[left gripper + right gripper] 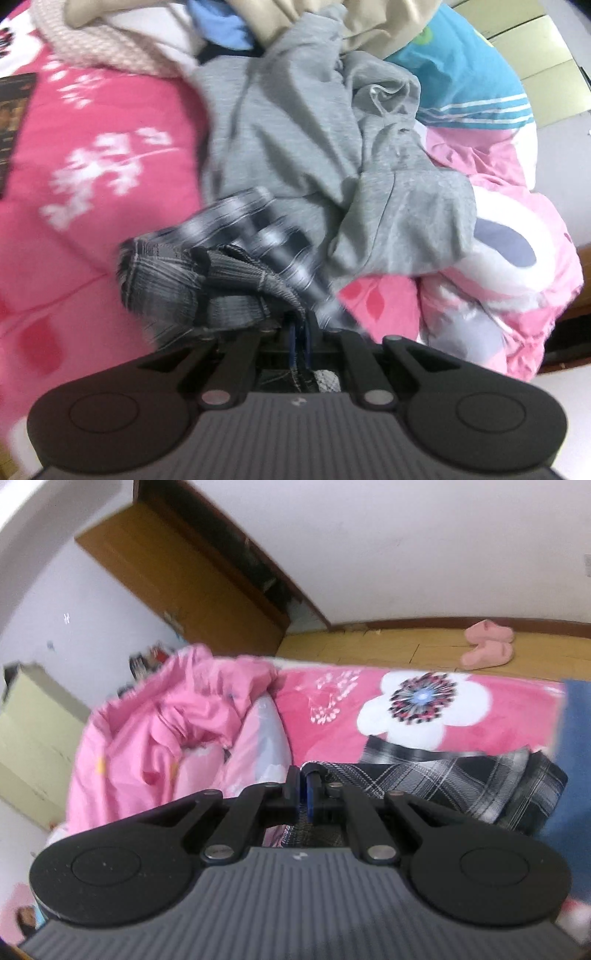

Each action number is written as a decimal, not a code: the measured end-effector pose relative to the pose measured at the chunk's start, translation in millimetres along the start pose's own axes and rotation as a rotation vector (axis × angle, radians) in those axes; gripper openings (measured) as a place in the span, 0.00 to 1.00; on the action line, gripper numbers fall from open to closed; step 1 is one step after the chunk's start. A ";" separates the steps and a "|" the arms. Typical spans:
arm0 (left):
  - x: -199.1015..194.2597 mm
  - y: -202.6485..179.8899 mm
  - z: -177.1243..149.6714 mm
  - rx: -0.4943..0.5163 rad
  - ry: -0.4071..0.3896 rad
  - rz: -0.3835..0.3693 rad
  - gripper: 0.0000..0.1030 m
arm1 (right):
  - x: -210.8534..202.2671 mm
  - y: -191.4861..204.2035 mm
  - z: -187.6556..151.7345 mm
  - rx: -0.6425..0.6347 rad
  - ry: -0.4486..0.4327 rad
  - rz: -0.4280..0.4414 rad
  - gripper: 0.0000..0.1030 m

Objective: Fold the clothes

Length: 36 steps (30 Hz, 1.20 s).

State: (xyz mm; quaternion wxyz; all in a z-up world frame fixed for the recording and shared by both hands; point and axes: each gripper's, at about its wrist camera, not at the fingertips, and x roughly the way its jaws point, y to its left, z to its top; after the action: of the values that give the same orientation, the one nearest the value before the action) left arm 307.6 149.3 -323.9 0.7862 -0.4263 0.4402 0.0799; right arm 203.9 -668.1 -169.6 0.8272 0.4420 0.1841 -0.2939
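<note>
Plaid garment [207, 269], dark with pale check, possibly a skirt; type not certain. It hangs bunched right at the tips of the left gripper [300, 332], over the pink floral bedspread [92, 147], with a crumpled grey garment [295, 147] just behind it.

In the right wrist view the same plaid cloth [461, 779] stretches from the right gripper [302, 786] off to the picture's right, long axis roughly level across the bed.

Left jaws clamped tight, a fold of plaid fabric pinched between them. Right jaws likewise closed; the plaid edge appears to be caught there, though the contact is partly hidden.

Judgement: garment spans between both grippers, neither nearer; next move depends on laying that span flat on the bedspread.
</note>
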 end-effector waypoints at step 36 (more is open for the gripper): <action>-3.7 40.8 -40.4 0.520 -0.174 0.269 0.75 | 66.4 305.1 -572.5 -1.570 0.912 1.098 0.47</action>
State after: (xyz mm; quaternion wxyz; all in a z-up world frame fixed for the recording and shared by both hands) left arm 259.8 145.7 -355.6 0.8860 -0.1401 0.4296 0.1041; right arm 426.7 -75.8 -326.9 0.7530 -0.1250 0.3902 0.5149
